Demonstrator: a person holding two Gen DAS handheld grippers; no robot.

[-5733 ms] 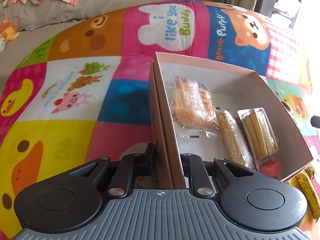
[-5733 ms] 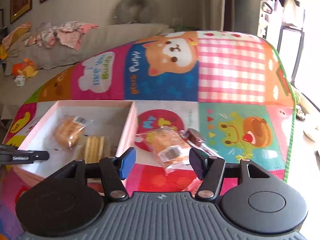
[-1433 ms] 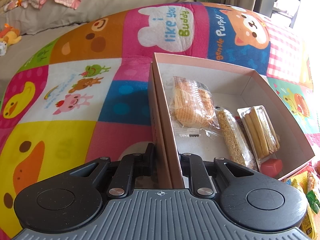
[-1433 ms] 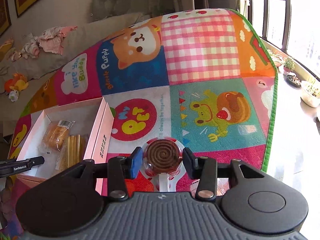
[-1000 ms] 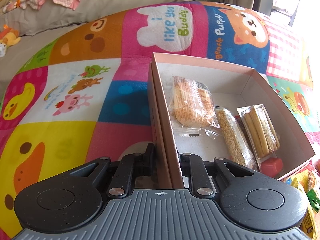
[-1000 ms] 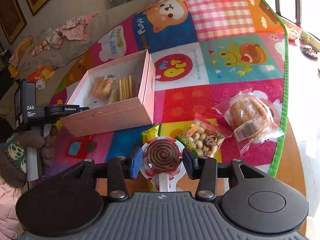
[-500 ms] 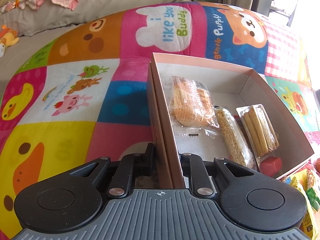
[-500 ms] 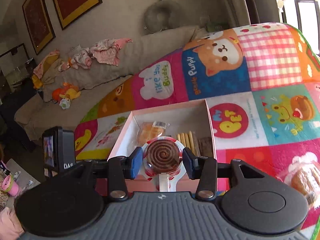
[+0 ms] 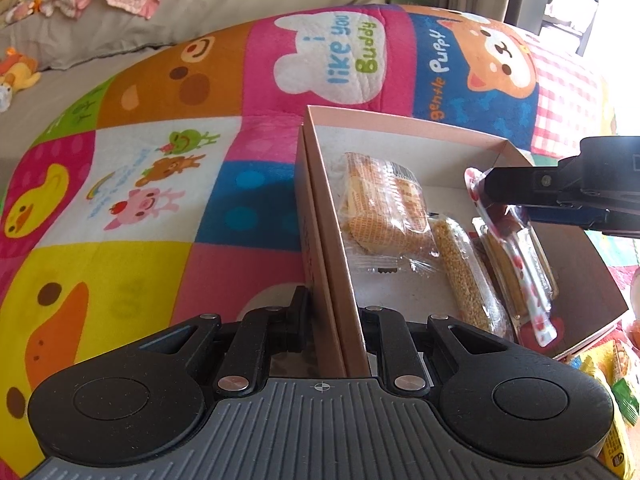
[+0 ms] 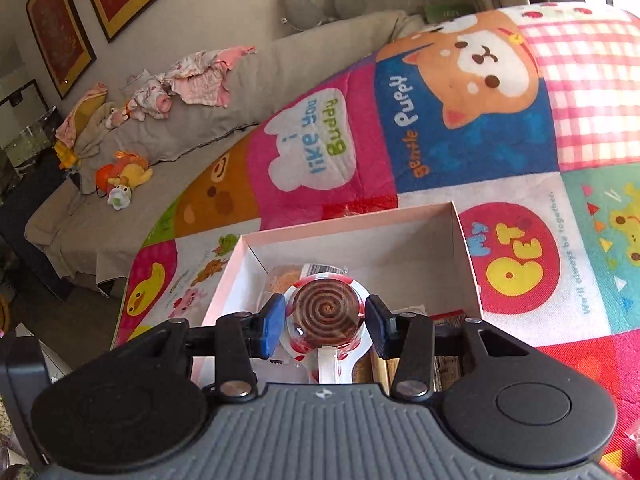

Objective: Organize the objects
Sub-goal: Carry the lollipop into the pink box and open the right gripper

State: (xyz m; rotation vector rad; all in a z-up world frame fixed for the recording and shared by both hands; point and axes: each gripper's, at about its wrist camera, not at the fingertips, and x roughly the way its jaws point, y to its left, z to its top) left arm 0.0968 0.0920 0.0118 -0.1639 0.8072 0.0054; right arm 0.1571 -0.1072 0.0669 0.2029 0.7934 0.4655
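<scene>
The left gripper [image 9: 334,334] is pinched nearly closed on the near wall of the pink box [image 9: 320,208], one finger outside and one inside; the right gripper [image 10: 325,322] is clamped at a middling width on a wrapped lollipop [image 10: 326,310], its blue pads pressed against the round brown spiral disc.

Only the left wrist view shows the box contents plainly: a wrapped waffle cake [image 9: 384,208], a grain bar [image 9: 464,268] beside it, and a pack of biscuit sticks [image 9: 516,272] lying side by side on the box floor; it also shows the lollipop [image 9: 508,232] from the side, held above the sticks with its wrapped stick slanting down toward the near corner. Only the right wrist view shows the spiral face, the sofa [image 10: 192,132] with clothes, and framed pictures on the wall.

In the right wrist view the gripper body hides most of the box interior; in the left wrist view the right gripper [image 9: 500,200] is cut off at the frame edge, and snack packets at the lower right corner are too clipped to identify; the colourful mat [image 9: 160,128] lies under everything.
</scene>
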